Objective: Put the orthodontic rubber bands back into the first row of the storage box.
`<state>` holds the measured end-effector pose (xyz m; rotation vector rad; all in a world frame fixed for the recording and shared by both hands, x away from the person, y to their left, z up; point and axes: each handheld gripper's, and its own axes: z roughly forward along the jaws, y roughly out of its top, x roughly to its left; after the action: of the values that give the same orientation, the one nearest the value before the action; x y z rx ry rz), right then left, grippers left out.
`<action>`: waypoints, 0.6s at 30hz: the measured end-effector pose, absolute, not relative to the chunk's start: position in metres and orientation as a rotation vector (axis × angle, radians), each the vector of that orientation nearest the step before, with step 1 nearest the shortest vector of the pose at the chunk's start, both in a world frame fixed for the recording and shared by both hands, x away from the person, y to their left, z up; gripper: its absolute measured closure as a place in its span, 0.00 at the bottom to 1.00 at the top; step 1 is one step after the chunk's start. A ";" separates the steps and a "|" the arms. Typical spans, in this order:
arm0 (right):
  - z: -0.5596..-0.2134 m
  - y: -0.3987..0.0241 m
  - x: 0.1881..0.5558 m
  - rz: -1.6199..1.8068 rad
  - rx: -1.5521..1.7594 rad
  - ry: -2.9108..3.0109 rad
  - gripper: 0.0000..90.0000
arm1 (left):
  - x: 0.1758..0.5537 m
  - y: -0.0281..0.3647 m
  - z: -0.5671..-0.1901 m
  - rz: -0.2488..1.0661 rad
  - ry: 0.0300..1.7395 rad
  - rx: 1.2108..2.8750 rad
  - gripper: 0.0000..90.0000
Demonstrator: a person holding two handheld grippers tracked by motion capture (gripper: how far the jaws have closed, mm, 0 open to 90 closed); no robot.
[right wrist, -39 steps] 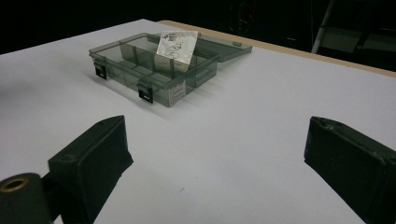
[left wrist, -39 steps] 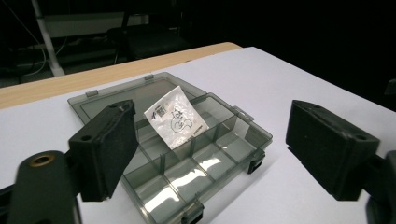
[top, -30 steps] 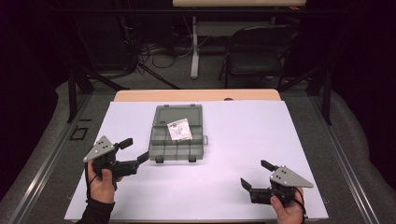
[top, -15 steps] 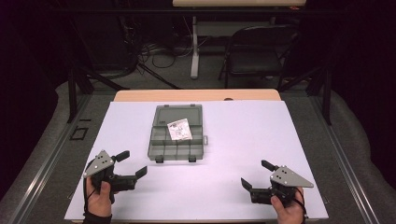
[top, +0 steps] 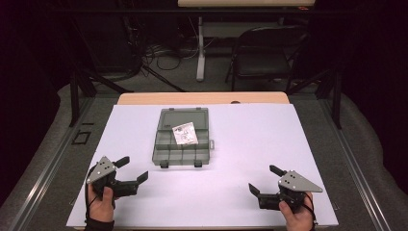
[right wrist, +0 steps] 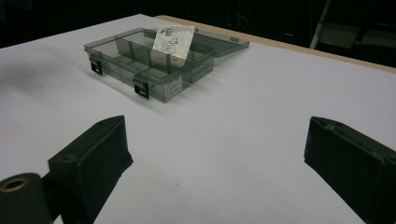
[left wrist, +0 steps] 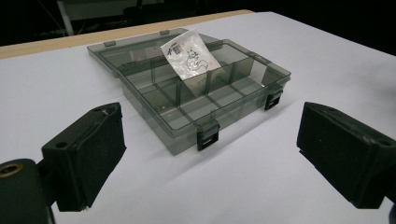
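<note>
Two grippers are resting low over the white table cover (top: 240, 139), one at each near corner, and each is being held in a hand. At near left, the left gripper (top: 131, 169) is pointing toward the middle of the table with its jaws standing wide; they have just been opening a little further, and nothing is lying between them. At near right, the right gripper (top: 263, 179) is pointing left, its jaws also standing wide with bare table cover between them.

Sitting well apart from both grippers, near the middle of the table and a little toward the far side, is the smoky clear compartment box (top: 182, 144). Its lid is lying open flat on the far side, and its two black latches are facing the near edge. In the left gripper view the box (left wrist: 196, 98) is lying ahead between the jaws, not touching them. A small clear packet (top: 185, 133) with a printed label is leaning inside the box, propped against a divider and tilting upward (right wrist: 173, 41).
</note>
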<state>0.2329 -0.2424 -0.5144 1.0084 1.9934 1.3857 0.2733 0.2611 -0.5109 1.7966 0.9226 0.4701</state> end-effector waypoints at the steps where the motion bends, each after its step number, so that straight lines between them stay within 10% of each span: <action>1: -0.514 -0.243 0.233 1.383 1.009 1.997 0.07 | 0.274 0.262 -0.512 0.470 0.924 1.795 0.09; 18: -0.516 -0.242 0.235 1.375 1.023 2.005 0.07 | 0.275 0.263 -0.513 0.488 0.923 1.789 0.09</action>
<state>0.2349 -0.2421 -0.5165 1.0227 2.0046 1.3751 0.2753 0.2631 -0.5132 1.7890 0.9233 0.4883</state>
